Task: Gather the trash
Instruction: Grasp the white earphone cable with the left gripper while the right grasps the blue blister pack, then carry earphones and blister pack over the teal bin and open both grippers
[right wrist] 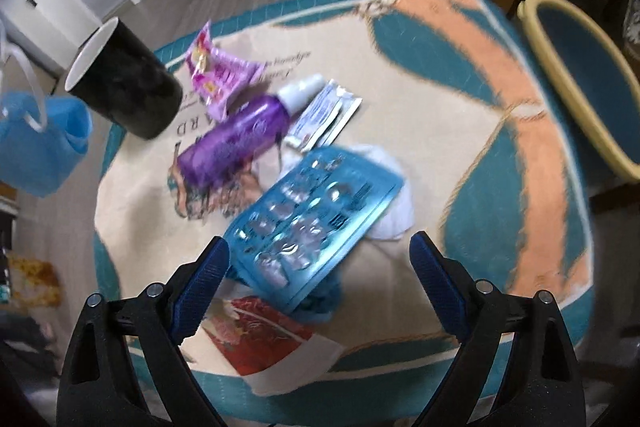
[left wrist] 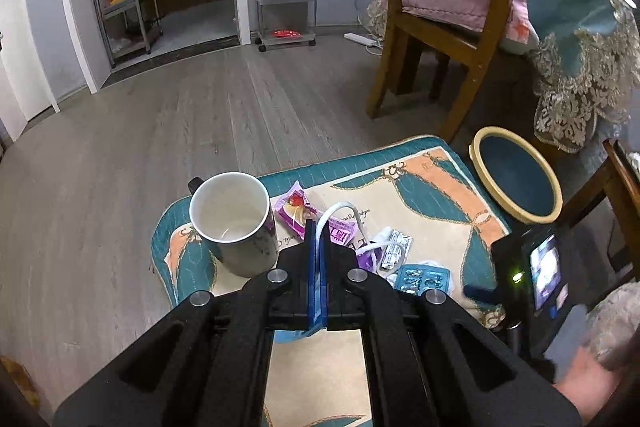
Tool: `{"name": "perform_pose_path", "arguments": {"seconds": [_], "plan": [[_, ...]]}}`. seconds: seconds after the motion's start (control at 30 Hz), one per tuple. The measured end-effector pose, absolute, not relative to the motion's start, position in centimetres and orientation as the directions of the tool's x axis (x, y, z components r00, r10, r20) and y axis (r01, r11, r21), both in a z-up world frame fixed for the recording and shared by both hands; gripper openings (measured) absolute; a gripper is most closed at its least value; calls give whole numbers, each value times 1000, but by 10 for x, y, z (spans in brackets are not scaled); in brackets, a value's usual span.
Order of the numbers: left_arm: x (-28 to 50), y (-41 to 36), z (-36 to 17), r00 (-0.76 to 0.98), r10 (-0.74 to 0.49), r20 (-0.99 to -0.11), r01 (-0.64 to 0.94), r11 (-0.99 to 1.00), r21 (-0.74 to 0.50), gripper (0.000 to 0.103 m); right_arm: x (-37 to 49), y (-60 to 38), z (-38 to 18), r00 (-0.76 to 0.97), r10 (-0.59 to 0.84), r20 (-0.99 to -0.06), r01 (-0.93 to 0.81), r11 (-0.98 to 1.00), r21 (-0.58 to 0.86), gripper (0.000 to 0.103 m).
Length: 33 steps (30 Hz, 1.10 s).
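Note:
My left gripper (left wrist: 318, 227) is shut on a light blue face mask (left wrist: 296, 335), whose white ear loop (left wrist: 340, 211) arcs above the fingertips. The same mask (right wrist: 40, 147) hangs at the left edge of the right wrist view. My right gripper (right wrist: 320, 255) stands open just above a blue blister pack (right wrist: 316, 211), touching nothing. The pack lies on a white tissue (right wrist: 392, 211). Behind it lie a purple bottle (right wrist: 236, 143), a white sachet (right wrist: 328, 115) and a pink wrapper (right wrist: 220, 71). A bin (right wrist: 580, 67) with a yellow rim stands at the right.
All this rests on a teal and cream cushion (left wrist: 420, 187). A dark mug (left wrist: 236, 227) with a white inside stands at its left. A paper with a red picture (right wrist: 272, 335) lies near the front edge. A wooden chair (left wrist: 440, 27) and a draped table stand behind.

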<state>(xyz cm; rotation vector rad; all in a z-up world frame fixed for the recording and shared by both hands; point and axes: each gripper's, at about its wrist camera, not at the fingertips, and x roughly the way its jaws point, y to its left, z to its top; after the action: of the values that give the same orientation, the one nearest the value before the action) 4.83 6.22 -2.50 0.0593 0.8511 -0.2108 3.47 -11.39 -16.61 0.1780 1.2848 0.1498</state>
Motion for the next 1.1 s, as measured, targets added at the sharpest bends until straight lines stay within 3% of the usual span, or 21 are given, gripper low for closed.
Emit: {"name": "perform_pose_path", "arguments": {"seconds": [0.03, 0.2, 0.43, 0.53, 0.83, 1.1], "plan": [[49, 64, -25, 641, -163, -750, 204, 978, -38, 1, 36, -112, -168, 274, 213, -938, -14, 976, 218, 86], [46, 64, -24, 646, -159, -746, 207, 978, -29, 1, 45, -108, -167, 299, 186, -936, -28, 982, 186, 46], [50, 63, -24, 646, -157, -747, 203, 979, -30, 1, 47, -106, -146, 376, 198, -905, -76, 980, 183, 17], [52, 63, -24, 646, -161, -746, 203, 979, -36, 1, 46, -110, -134, 392, 217, -894, -80, 976, 202, 12], [54, 63, -15, 662, -181, -727, 200, 978, -62, 1, 49, -133, -67, 463, 294, -836, -121, 956, 269, 11], [54, 51, 2, 686, -220, -694, 235, 969, -75, 1, 77, -175, -9, 613, 190, -767, -187, 978, 94, 11]]}}
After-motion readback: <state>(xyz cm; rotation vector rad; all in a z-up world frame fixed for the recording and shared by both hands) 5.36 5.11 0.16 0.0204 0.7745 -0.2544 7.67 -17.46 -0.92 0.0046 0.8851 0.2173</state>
